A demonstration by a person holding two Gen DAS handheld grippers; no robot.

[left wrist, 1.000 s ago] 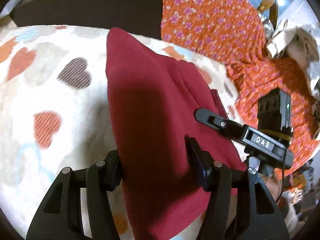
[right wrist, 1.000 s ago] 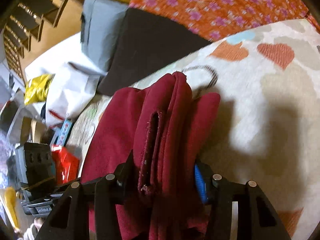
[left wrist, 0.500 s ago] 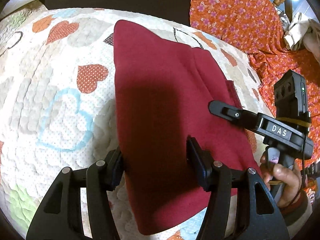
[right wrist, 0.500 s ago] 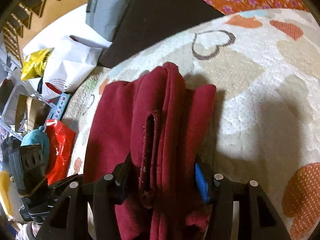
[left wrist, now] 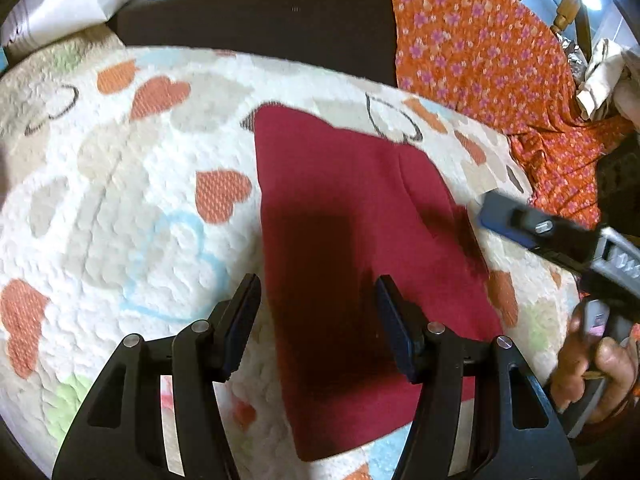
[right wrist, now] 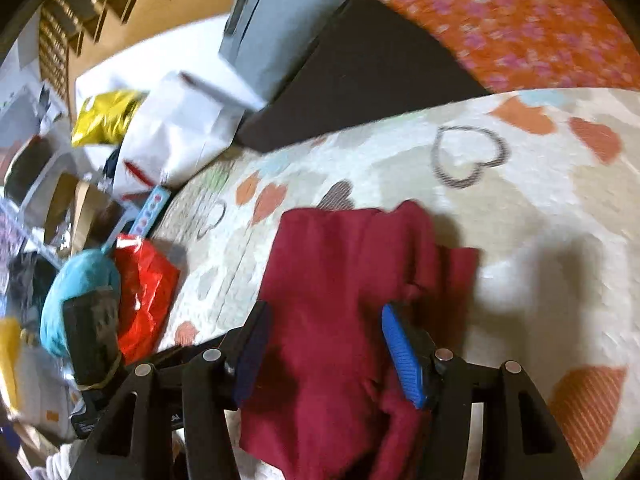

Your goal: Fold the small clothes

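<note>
The red cloth (left wrist: pixel 352 264), a soft matte knit folded to a rough rectangle with a bunched hem at one edge, lies flat on the quilt (left wrist: pixel 120 200), a puffy, dimpled white cover printed with hearts. The left gripper (left wrist: pixel 318 312) hangs over the cloth's near part with its jaws apart and nothing pinched, while the right gripper (right wrist: pixel 326 344) straddles the cloth's opposite edge, jaws opening, cloth between them but pads seemingly clear of it. The likely risk: a rubbery blue pad (right wrist: pixel 404 356) snags the loose knit layers as it leaves, dragging the fold open, and the springy quilt could let the stack slump.
</note>
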